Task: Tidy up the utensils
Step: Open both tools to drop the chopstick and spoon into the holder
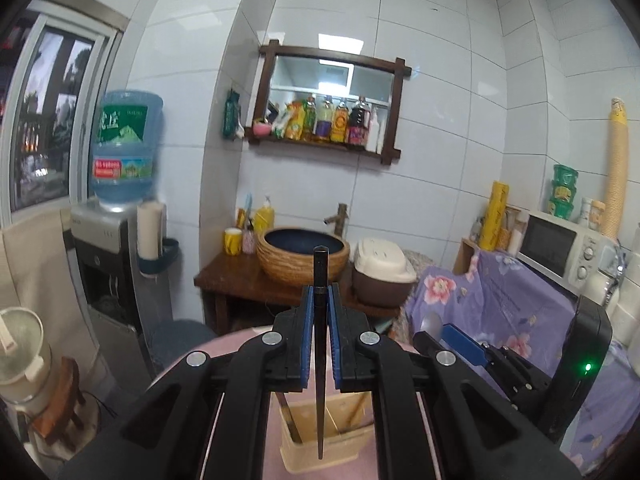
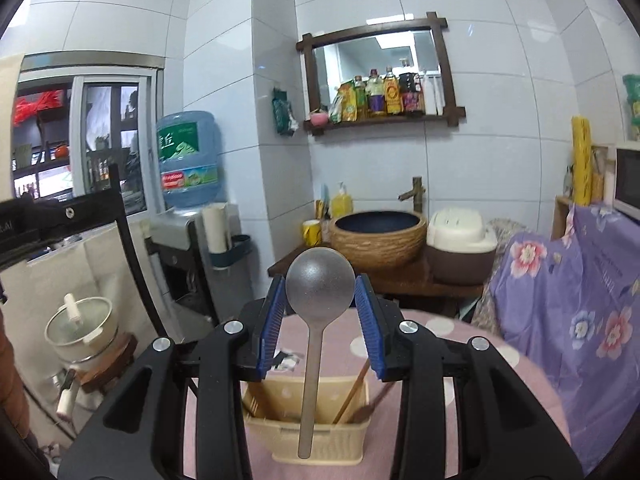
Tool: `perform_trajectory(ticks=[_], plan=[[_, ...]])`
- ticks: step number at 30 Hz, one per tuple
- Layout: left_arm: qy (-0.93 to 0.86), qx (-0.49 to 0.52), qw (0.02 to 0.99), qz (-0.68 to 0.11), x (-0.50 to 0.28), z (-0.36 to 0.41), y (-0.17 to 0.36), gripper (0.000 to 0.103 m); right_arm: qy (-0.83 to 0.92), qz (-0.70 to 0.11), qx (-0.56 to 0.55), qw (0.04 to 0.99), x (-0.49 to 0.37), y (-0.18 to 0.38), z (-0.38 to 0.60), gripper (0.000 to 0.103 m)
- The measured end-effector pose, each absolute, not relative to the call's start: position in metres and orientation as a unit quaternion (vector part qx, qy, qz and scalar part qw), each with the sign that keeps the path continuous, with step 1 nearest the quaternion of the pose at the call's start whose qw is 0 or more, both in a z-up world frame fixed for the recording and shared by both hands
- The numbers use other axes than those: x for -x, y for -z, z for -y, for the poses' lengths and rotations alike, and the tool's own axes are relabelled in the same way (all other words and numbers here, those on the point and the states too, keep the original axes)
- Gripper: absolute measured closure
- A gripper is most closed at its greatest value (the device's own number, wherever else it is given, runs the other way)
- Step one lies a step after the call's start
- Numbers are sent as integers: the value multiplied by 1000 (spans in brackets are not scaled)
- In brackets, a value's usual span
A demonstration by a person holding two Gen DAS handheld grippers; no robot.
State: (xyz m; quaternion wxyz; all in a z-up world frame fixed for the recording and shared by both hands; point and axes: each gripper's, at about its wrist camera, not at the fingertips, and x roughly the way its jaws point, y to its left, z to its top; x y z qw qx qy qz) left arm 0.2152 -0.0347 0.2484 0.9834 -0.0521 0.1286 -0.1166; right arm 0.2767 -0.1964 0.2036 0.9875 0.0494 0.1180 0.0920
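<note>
The left gripper (image 1: 320,300) is clenched on a dark chopstick (image 1: 320,360), its blue pads pressed against the stick from both sides; the chopstick stands upright, its square end above the fingertips and its thin tip hanging down in front of a beige basket (image 1: 320,444). The right gripper (image 2: 320,300) grasps a grey spoon (image 2: 316,320) by its round bowl, with the blue pads on either side of the bowl and the handle hanging straight down over the same beige basket (image 2: 308,436). The basket sits near on a pink tabletop (image 2: 460,360) with pale dots, and it holds wooden utensils (image 2: 356,392) leaning in its right part. In the left wrist view the right gripper (image 1: 448,330) shows to the right with the spoon bowl at its tip. Far behind stand a wooden stand with a woven basin (image 2: 378,236), a rice cooker (image 2: 460,244) to its right, a water dispenser (image 2: 188,168) to the left, and a mirror shelf (image 2: 380,76) with bottles on the tiled wall. A purple flowered cloth (image 2: 580,300) covers things on the right
</note>
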Motion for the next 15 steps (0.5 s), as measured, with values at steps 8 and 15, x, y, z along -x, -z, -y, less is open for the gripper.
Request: perform_trajectory(ticks=[8, 15], plan=[[89, 46, 982, -158, -260, 53, -217, 94, -46, -135, -46, 989, -329, -168, 185, 66], [90, 35, 974, -204, -268, 56, -163, 94, -35, -157, -12, 987, -326, -112, 174, 66]])
